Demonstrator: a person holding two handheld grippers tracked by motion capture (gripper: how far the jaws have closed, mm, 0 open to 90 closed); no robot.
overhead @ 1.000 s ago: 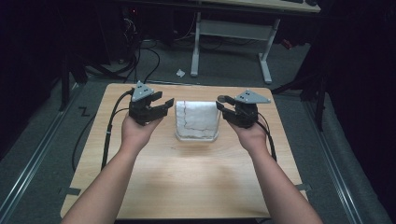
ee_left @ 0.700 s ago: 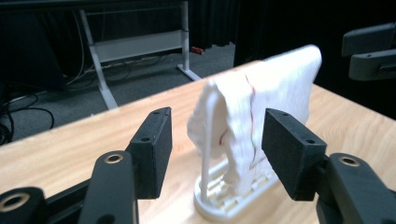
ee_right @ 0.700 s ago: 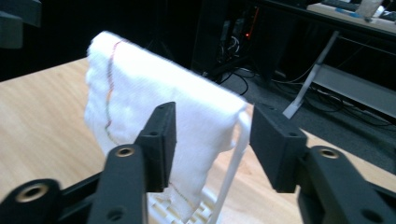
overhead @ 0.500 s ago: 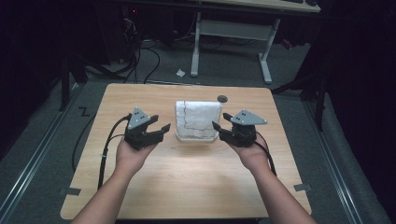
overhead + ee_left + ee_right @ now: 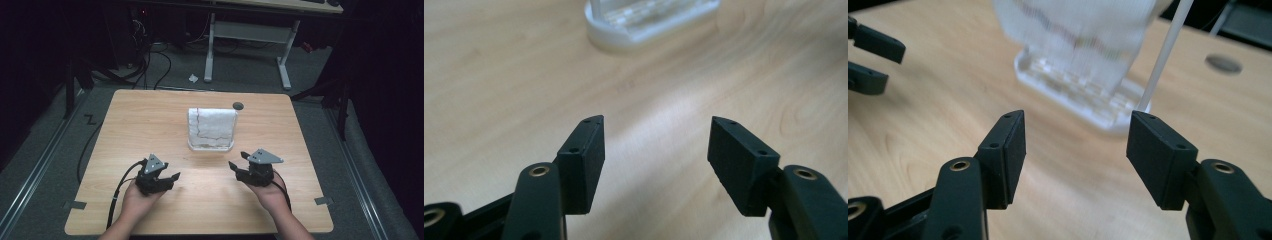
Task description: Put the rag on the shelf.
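Now I keep the left hand-held gripper [image 5: 167,176] and the right hand-held gripper [image 5: 239,165] wide and empty near the tabletop [image 5: 150,120] edge, probably to leave the white-draped rack [image 5: 211,129] free.

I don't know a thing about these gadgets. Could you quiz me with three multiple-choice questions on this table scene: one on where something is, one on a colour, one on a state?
1. Where is the white rack?
A. mid-table, beyond both grippers
B. at the near edge
C. on the floor

2. What colour is the small disc behind it?
A. red
B. dark grey
C. yellow

3. How is the left gripper?
A. shut on the rack
B. shut, empty
C. open, empty

Answers: 1 A, it stands beyond both hands; 2 B, a dark spot on pale wood; 3 C, bare table shows between its jaws.
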